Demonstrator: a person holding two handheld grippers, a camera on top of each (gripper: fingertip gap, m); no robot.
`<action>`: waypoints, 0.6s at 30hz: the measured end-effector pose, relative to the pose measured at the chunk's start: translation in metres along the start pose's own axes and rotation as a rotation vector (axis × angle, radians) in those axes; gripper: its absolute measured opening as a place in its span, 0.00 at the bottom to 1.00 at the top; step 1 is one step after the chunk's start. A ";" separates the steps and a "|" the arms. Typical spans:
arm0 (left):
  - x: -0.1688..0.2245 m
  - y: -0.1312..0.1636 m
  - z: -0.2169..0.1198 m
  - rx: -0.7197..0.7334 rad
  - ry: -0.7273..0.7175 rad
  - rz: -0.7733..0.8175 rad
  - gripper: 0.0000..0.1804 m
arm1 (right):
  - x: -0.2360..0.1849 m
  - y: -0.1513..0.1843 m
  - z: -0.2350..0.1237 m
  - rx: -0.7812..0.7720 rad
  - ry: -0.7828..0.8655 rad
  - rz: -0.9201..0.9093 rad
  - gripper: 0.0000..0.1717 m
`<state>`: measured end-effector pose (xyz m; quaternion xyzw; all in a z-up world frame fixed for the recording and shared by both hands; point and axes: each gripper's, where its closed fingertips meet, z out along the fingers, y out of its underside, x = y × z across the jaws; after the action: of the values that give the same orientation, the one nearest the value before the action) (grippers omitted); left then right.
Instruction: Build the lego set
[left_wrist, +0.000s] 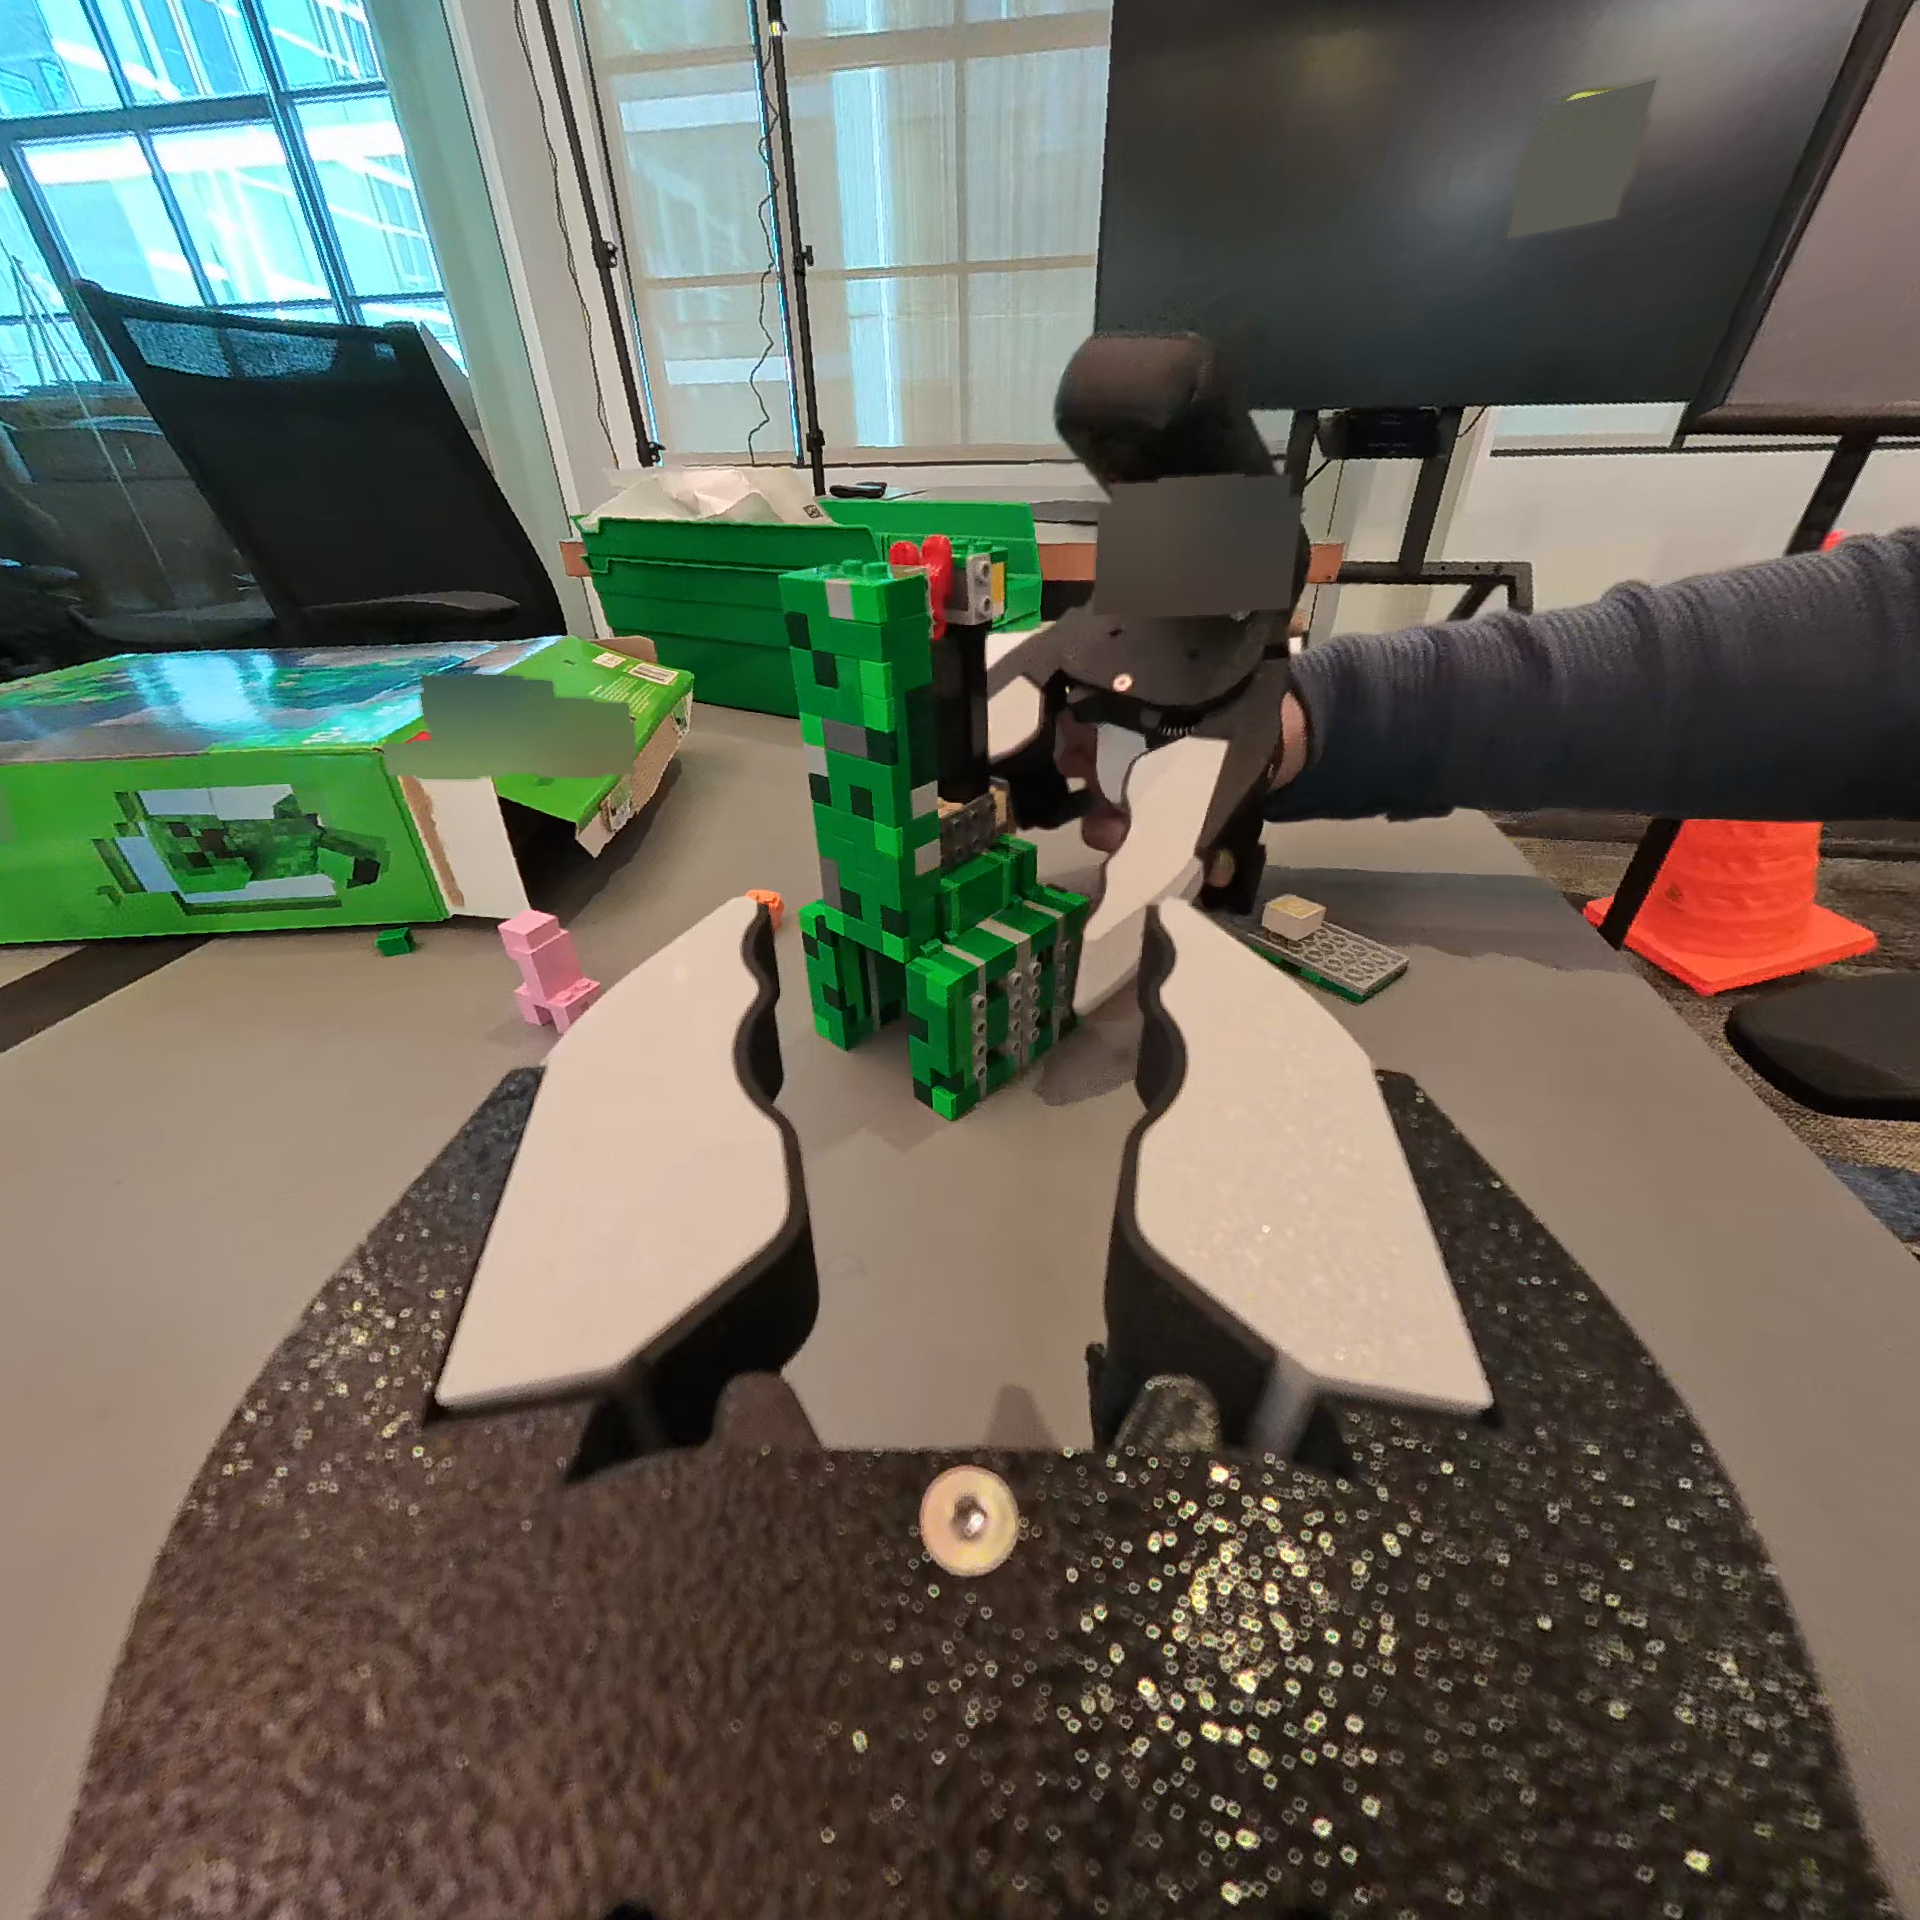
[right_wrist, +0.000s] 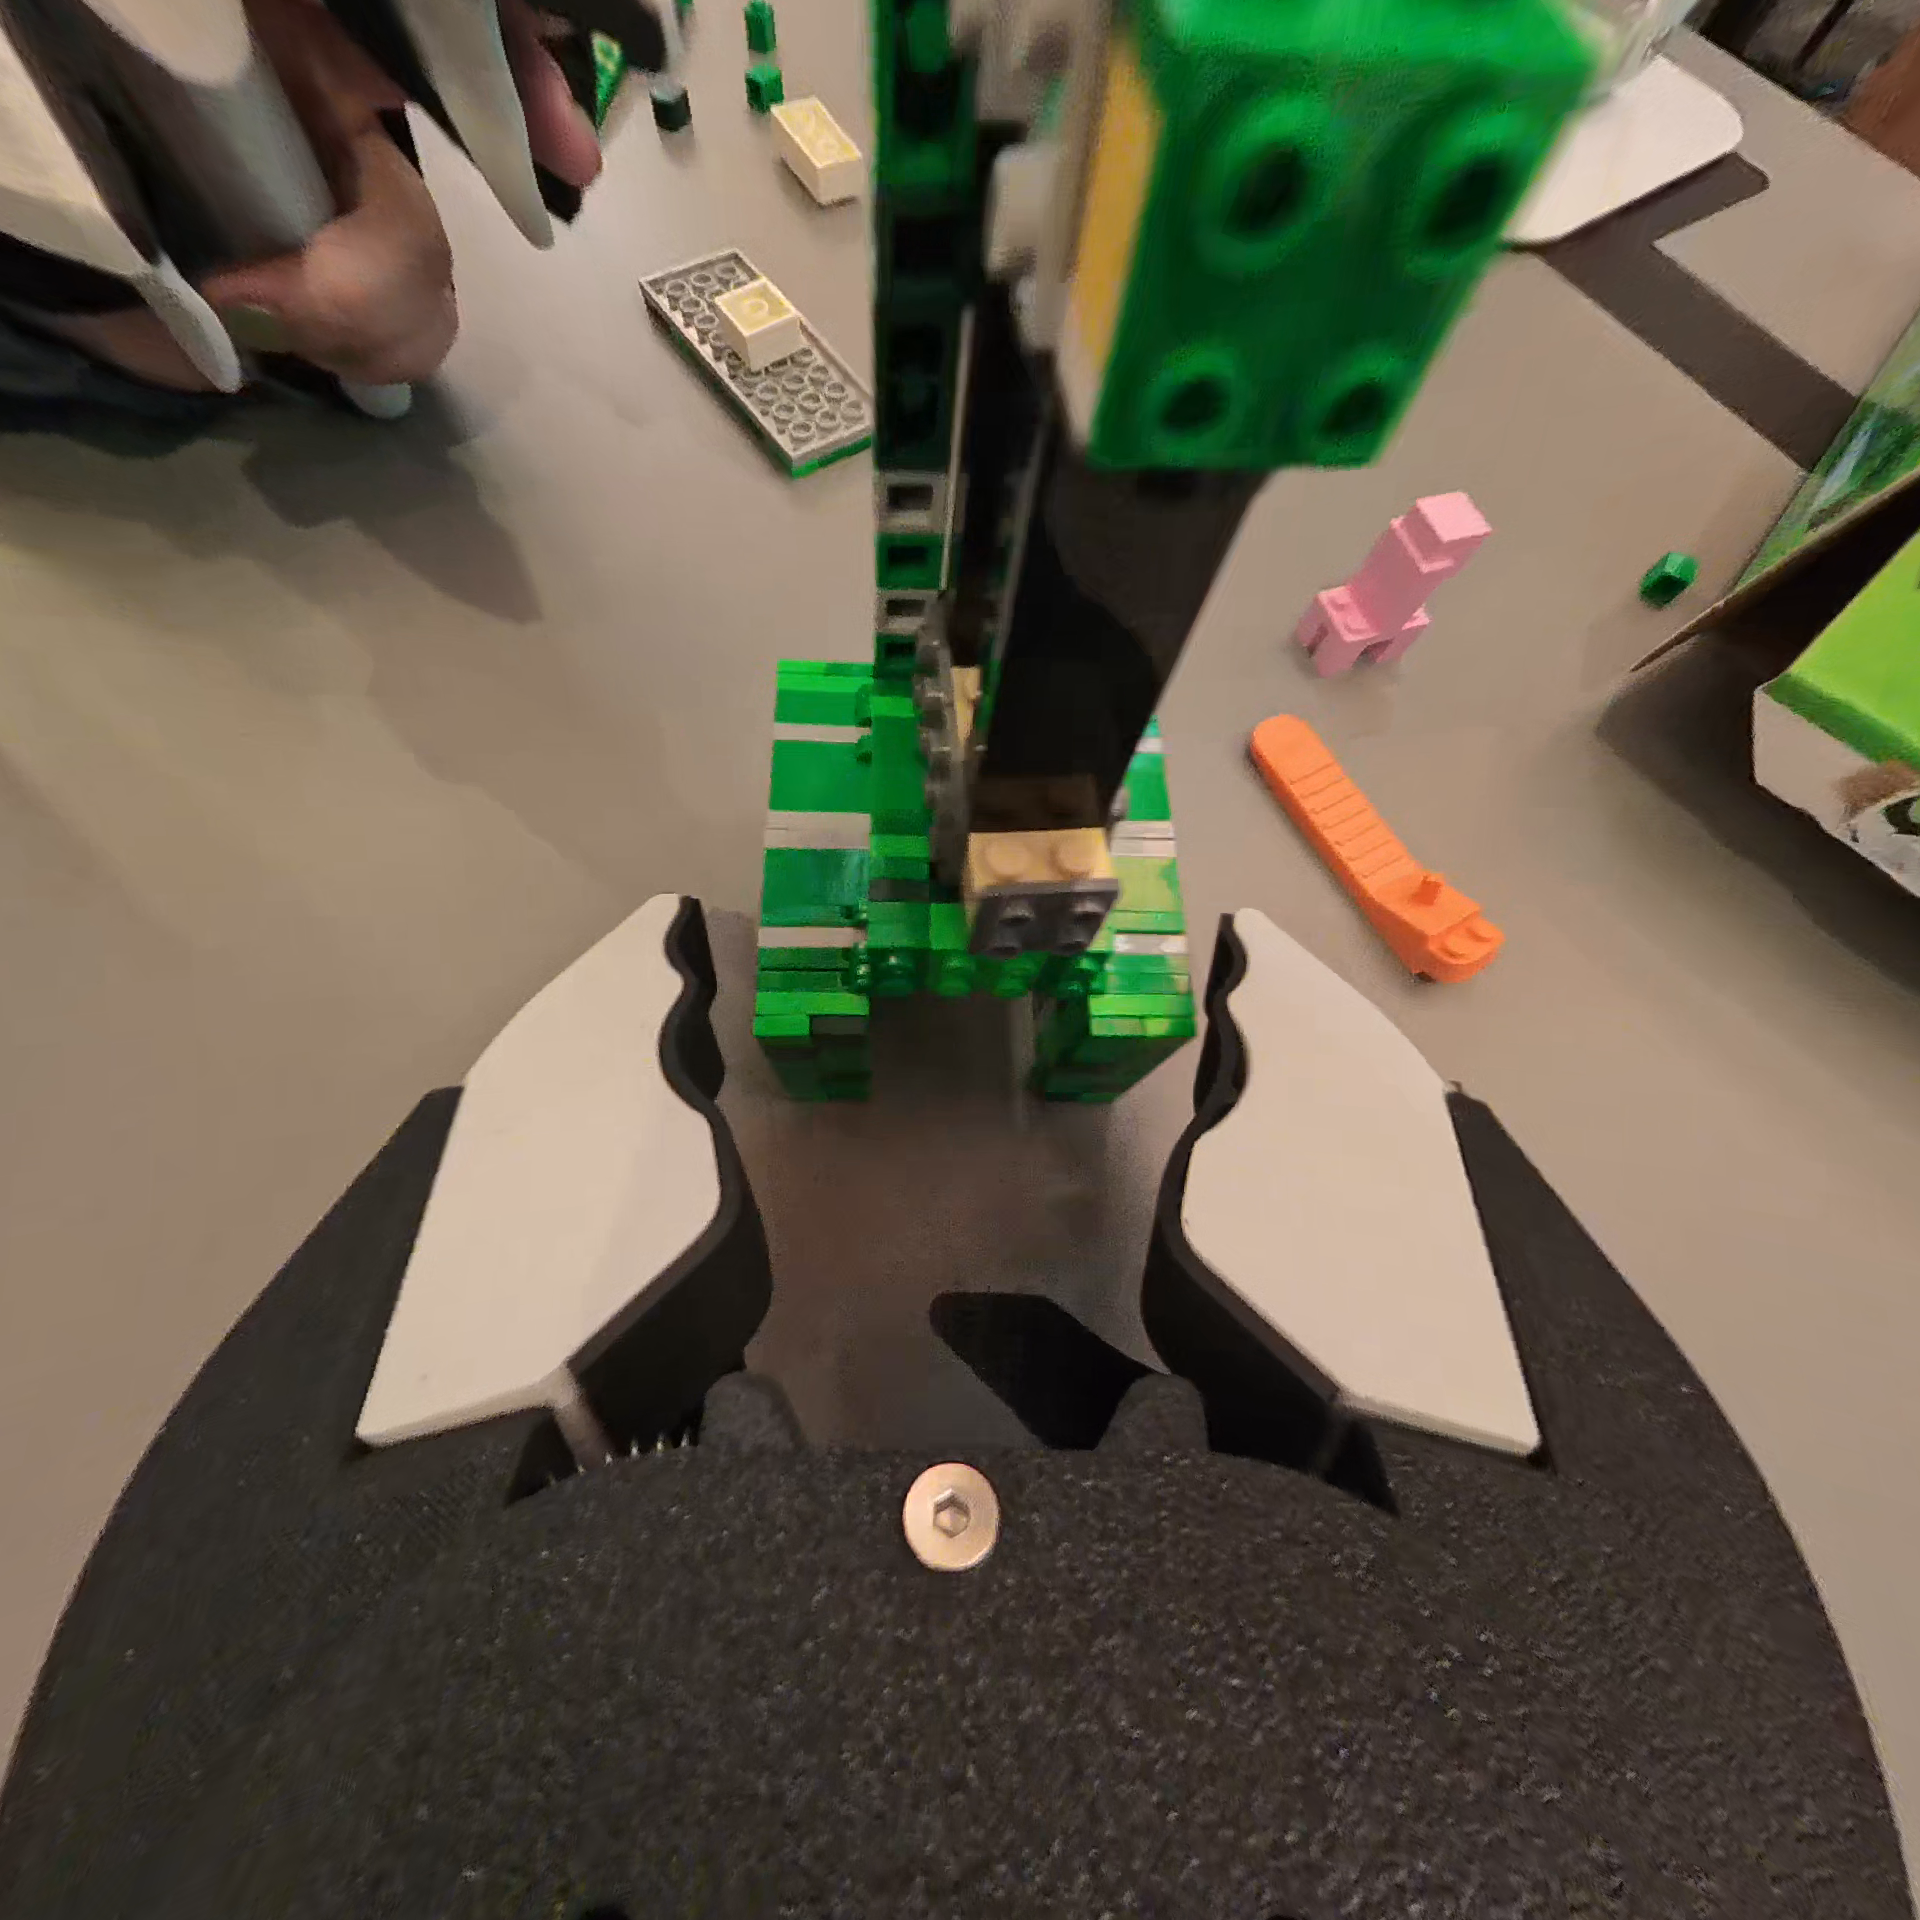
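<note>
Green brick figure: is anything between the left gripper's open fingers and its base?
Nothing visible. The left gripper is open, with bare grey table up to the green brick figure. The right gripper, also open, faces it from the far side.

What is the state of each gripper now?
Left gripper: open, holding nothing, near the green brick figure.
Right gripper: open, holding nothing.

black hand-held gripper (left_wrist: 961, 935), white fingers (left_wrist: 644, 1143), navy sleeve (left_wrist: 1610, 696)
</note>
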<state>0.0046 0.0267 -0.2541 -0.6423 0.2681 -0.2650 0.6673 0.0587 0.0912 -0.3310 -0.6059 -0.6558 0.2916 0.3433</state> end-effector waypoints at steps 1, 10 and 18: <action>0.000 0.000 0.000 0.002 -0.002 0.002 0.37 | 0.000 0.002 0.003 -0.006 0.024 -0.007 0.50; -0.001 0.004 0.001 -0.026 -0.006 0.015 0.37 | 0.003 0.002 0.006 -0.033 0.171 0.054 0.47; 0.003 0.017 0.011 -0.131 -0.072 0.135 0.35 | 0.011 -0.009 0.006 0.043 0.198 0.285 0.47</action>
<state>0.0149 0.0330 -0.2711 -0.6742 0.3034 -0.1778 0.6495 0.0480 0.1011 -0.3259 -0.7112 -0.5197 0.2900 0.3741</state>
